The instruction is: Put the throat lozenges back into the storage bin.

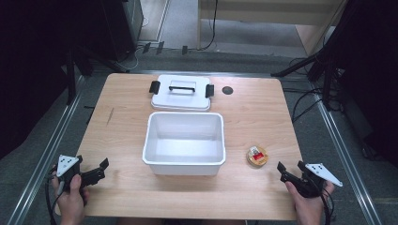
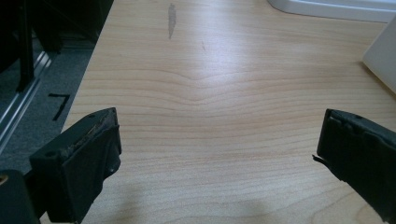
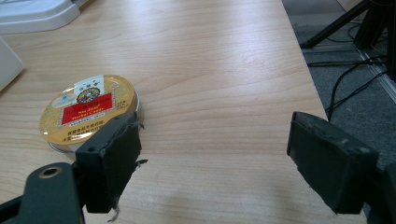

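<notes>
A white open bin (image 1: 184, 165) stands empty in the middle of the wooden table (image 1: 256, 119). Its white lid (image 1: 181, 99), with a black handle and black clips, lies flat just behind it. A round gold tin (image 1: 257, 156) with a red label lies right of the bin. My left gripper (image 1: 100, 169) hovers open at the table's near left corner, over bare wood (image 2: 219, 126). At the near right, my right gripper (image 1: 284, 172) is open with nothing in it. In the right gripper view (image 3: 214, 126) the tin (image 3: 86, 109) lies just beyond its left jaw, outside the gap.
A small black round spot (image 1: 227, 90) sits on the table right of the lid. In the left gripper view the bin's corner (image 2: 384, 56) and the lid's edge (image 2: 327, 7) show. Metal rails, stands and cables (image 1: 305, 105) surround the table on the floor.
</notes>
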`<state>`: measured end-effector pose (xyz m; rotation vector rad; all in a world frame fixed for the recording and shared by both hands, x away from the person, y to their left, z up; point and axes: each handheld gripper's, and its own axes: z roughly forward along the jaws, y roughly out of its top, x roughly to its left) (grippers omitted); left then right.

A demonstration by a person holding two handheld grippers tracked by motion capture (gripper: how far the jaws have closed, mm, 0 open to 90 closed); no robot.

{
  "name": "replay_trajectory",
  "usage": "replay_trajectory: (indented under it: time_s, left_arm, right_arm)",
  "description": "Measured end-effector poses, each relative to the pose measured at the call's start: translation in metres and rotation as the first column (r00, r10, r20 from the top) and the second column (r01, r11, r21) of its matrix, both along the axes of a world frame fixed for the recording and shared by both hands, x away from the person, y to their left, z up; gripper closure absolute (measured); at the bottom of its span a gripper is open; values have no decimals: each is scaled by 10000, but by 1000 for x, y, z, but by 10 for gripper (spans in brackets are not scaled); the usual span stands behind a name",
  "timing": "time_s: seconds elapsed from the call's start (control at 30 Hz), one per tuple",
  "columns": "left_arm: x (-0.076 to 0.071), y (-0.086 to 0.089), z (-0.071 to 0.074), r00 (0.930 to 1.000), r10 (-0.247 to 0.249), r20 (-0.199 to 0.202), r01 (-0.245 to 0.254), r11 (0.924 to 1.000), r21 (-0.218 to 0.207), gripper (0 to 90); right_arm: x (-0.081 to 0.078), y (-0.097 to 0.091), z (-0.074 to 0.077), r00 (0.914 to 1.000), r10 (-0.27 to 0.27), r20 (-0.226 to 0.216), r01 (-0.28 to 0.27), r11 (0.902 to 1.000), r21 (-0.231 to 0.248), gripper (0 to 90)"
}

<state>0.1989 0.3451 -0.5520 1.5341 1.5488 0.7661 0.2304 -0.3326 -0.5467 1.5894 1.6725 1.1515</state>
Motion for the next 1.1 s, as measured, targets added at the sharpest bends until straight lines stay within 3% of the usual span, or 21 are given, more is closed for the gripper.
replay_trajectory:
  time_s: [0.3, 0.47, 0.53, 0.7, 0.9, 1.0, 1.07, 1.1]
  left_arm:
    - [0, 0, 0, 10000, 22, 20, -22, 10000, 30, 1]
    - [0, 0, 0, 10000, 27, -9, -27, 10000, 9, 1]
    - [0, 0, 0, 10000, 50, 5, -50, 10000, 10, 1]
    - [-1, -1, 0, 10000, 14, 48, -15, 10000, 28, 1]
    - [-3, -1, 0, 9999, -17, 149, 17, 10000, -21, 1]
    - [-3, 0, 0, 9999, -36, 161, 37, 10000, -84, 1]
    - [-3, 0, 0, 9998, -24, 180, 27, 9999, -124, 1]
    - [-3, 0, 0, 9998, -23, 184, 25, 9999, -134, 1]
  right_arm:
    - [-1, 3, 0, 9999, 3, 134, 2, 9994, -354, 189]
    - [0, 7, 3, 9996, 262, -97, -266, 9987, -439, 189]
    - [1, 10, 8, 9987, 472, -206, -481, 9978, -466, 188]
    - [4, 23, 18, 9912, 852, -1011, -985, 9859, -1353, 180]
    - [14, 31, 28, 9675, 1110, -2271, -1537, 9716, -1801, 174]
    - [20, 34, 34, 9462, 1167, -3019, -1878, 9577, -2183, 166]
    - [24, 36, 39, 9254, 1309, -3558, -2228, 9470, -2312, 145]
    - [27, 38, 43, 9100, 1441, -3889, -2489, 9397, -2343, 135]
